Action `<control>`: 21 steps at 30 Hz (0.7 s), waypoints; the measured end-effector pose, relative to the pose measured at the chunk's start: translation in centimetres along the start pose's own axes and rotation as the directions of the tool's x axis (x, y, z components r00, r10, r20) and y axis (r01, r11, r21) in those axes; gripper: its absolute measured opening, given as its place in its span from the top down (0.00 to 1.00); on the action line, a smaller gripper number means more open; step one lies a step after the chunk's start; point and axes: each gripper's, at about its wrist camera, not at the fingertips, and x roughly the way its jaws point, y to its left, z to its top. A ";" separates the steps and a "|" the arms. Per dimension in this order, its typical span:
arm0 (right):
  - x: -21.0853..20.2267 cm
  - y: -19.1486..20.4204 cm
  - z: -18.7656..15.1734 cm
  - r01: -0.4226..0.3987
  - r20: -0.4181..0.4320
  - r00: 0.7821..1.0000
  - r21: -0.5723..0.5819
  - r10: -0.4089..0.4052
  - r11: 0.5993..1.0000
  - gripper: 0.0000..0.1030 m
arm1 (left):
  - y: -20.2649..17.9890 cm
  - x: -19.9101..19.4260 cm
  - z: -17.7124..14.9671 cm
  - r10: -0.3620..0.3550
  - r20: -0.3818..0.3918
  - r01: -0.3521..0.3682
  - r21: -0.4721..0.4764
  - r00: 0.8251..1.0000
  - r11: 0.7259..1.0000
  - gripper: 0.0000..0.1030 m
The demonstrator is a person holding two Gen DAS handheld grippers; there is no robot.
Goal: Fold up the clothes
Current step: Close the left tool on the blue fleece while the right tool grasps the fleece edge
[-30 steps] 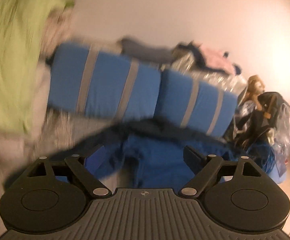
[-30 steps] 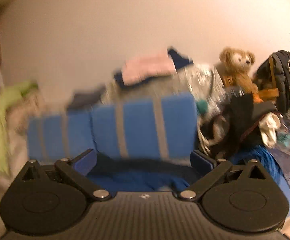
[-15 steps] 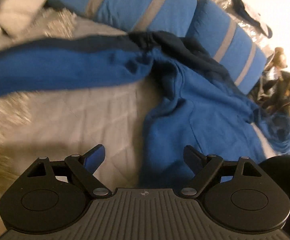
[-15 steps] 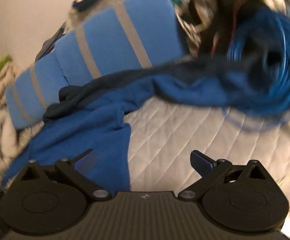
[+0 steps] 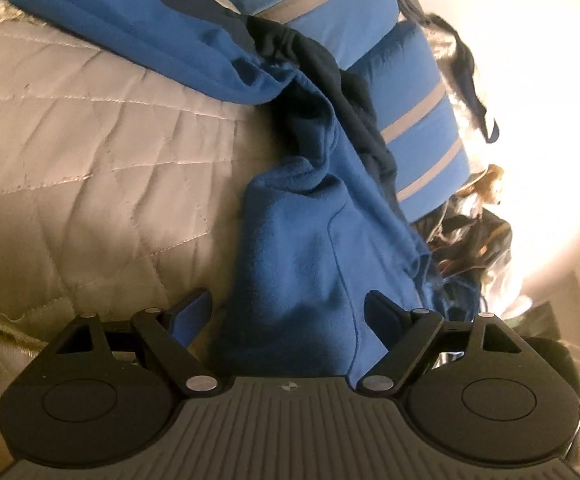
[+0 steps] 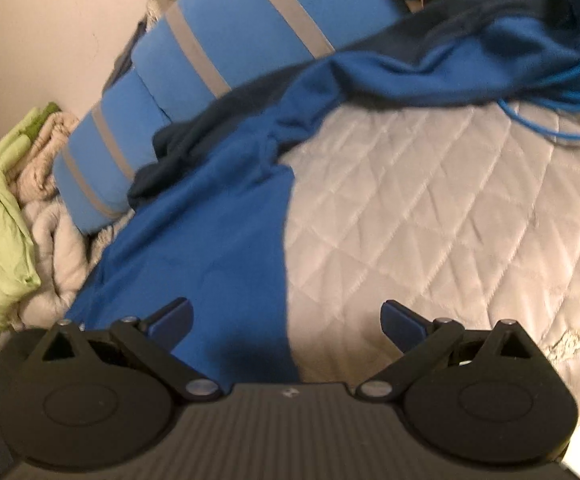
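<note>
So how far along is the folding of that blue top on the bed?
Barely started. Done: the blue top lies spread on the quilt, one sleeve stretched out. In hand: nothing; the left gripper and right gripper are open over its lower part. Left: every fold.

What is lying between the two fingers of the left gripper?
In the left wrist view, the lower end of the blue fleece garment lies between the open left gripper fingers, over the quilted bedspread; the pads do not press it.
</note>
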 end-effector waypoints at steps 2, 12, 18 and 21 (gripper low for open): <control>0.7 -0.7 -0.6 -0.022 -0.006 1.000 0.006 0.022 1.000 0.01 | 0.1 0.0 -0.1 -0.002 0.010 0.002 -0.009 1.000 1.000 0.19; 4.6 -0.9 -2.1 -0.180 -0.062 0.982 -0.021 0.178 0.983 0.21 | 0.0 0.0 0.0 0.024 0.014 -0.023 -0.068 1.000 0.997 0.18; 6.4 0.2 -2.4 -0.248 -0.151 0.960 -0.055 0.238 0.967 0.40 | -0.3 0.7 -0.9 -0.016 -0.068 0.012 -0.057 0.998 0.998 0.19; 7.2 0.0 -2.5 -0.265 -0.163 0.952 -0.024 0.258 0.964 0.50 | -0.4 1.3 -1.4 -0.021 -0.074 0.016 -0.066 0.997 0.998 0.28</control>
